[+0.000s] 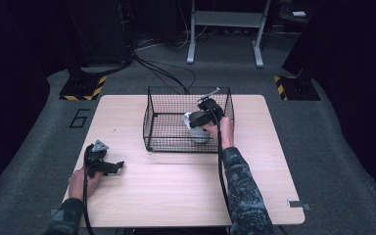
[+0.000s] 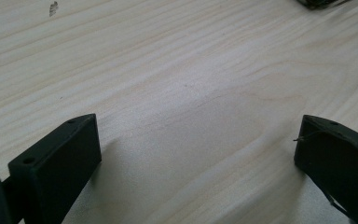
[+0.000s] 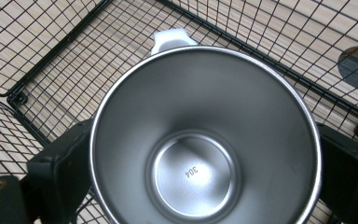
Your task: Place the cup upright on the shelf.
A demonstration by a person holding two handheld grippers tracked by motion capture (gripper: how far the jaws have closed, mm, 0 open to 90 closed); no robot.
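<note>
**Steel cup held inside the wire basket**

A steel cup [image 3: 205, 140] is gripped by the right gripper [image 1: 201, 119] within the black wire basket [image 1: 169, 105], which stands on the far middle part of the wooden table [image 1: 176, 181]. In the right gripper view, the cup is seen from above with its mouth open towards the camera; a black jaw is pressed against each side of its wall, so the jaws are closed onto it at about the cup's width. A white handle [image 3: 170, 39] is seen at the cup's far rim, and the mark "304" is stamped on the inner bottom. The basket's mesh floor and walls are seen all around the cup (whether the cup rests on the mesh or is held just above it cannot be told). In the high view, the cup is placed in the right half of the basket, near its front wall, with the person's right hand [image 1: 223, 129] reaching over that wall.

The left gripper [image 1: 108, 167] is held low over the near left part of the table, well apart from the basket. Its jaws are spread wide, with bare wood grain between them and nothing held.
</note>
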